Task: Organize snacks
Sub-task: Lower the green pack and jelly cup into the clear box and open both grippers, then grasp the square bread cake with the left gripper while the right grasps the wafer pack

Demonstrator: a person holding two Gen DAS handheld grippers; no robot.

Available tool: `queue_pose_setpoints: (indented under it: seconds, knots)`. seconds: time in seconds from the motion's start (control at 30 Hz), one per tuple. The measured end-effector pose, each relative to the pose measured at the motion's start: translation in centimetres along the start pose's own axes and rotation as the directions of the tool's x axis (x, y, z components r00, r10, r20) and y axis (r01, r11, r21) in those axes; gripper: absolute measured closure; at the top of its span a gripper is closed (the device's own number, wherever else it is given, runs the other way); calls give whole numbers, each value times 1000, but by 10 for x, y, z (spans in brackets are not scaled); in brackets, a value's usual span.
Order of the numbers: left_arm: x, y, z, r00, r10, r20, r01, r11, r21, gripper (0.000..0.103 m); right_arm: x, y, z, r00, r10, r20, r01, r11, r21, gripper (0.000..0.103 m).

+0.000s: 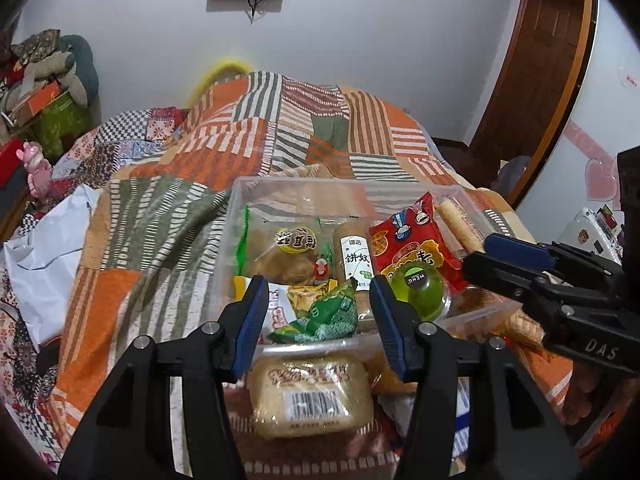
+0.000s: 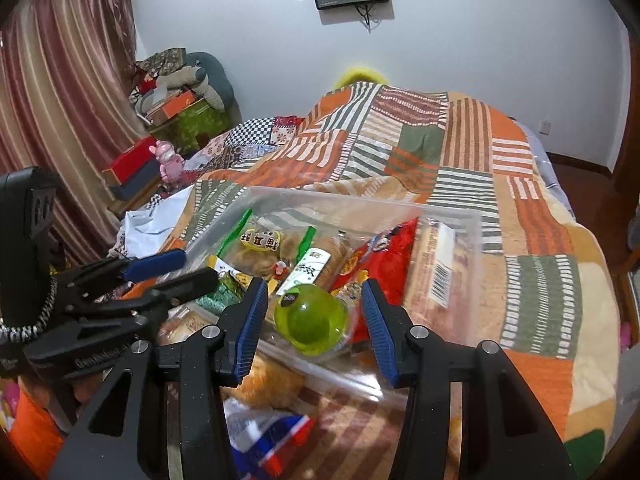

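Observation:
A clear plastic bin (image 1: 304,182) (image 2: 360,200) on the bed holds several snacks: a red packet (image 1: 412,236) (image 2: 384,256), a white-labelled biscuit roll (image 1: 356,260), a brown pastry pack (image 1: 288,256), a green jelly cup (image 1: 420,288) (image 2: 310,320) and a green packet (image 1: 320,316). My left gripper (image 1: 318,300) hovers open at the bin's near rim; the green packet lies between its pads, untouched. My right gripper (image 2: 314,292) is open too. The jelly cup sits just beyond its tips, inside the bin. A bread pack with a barcode (image 1: 312,396) lies outside, below the left gripper.
A patchwork blanket (image 1: 280,128) covers the bed. A blue, red and white packet (image 2: 272,436) lies in front of the bin. White cloth (image 1: 44,248) is at the left, with boxes and soft toys (image 2: 180,92) beyond. A wooden door (image 1: 532,72) stands at the right.

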State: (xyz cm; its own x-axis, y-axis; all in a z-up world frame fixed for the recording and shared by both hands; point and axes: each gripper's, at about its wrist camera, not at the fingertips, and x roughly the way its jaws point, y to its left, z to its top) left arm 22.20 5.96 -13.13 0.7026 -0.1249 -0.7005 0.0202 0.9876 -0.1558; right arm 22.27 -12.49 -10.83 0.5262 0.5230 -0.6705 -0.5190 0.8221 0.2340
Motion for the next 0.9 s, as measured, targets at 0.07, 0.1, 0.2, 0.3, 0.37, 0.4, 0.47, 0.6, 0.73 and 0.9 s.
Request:
queue_pose_setpoints:
  seconds: [0.07, 0.1, 0.2, 0.3, 0.37, 0.4, 0.47, 0.6, 0.73, 0.9]
  knots:
    - [-6, 1, -1, 1000, 3, 2, -3, 1000, 0, 50, -9, -4, -3, 1000, -6, 6, 6, 1000, 1, 57]
    - [-10, 2, -3, 1000, 6, 2, -6, 1000, -2, 50, -12, -6, -4, 1000, -13, 9, 13, 1000, 1, 56]
    - [-18, 5, -6, 1000, 13, 0, -13, 1000, -11, 46, -25, -15, -8, 999, -33, 24, 33, 999, 11, 54]
    - [-26, 9, -12, 999, 36, -2, -36, 999, -19, 35, -38, -24, -13, 998, -50, 36, 50, 998, 25, 51]
    - [-29, 12, -18, 998, 57, -12, -57, 998, -27, 26, -46, -30, -17, 997, -64, 41, 62, 998, 32, 46]
    - [-29, 13, -20, 998, 59, -17, -59, 998, -30, 26, -49, -33, -19, 996, -73, 43, 72, 997, 34, 45]
    - [-30, 16, -25, 998, 54, -41, -56, 998, -39, 25, -55, -39, -25, 994, -98, 41, 97, 995, 33, 44]
    - [-26, 21, -35, 995, 55, -81, -59, 997, -55, 23, -61, -51, -37, 990, -142, 16, 141, 989, 35, 42]
    - [-16, 21, -49, 990, 20, -138, -31, 997, -74, 23, -60, -66, -52, 988, -154, -17, 155, 985, 76, 37]
    - [-4, 13, -59, 982, 12, -188, -21, 999, -46, 23, -42, -79, -71, 984, -148, -101, 159, 981, 112, 37]
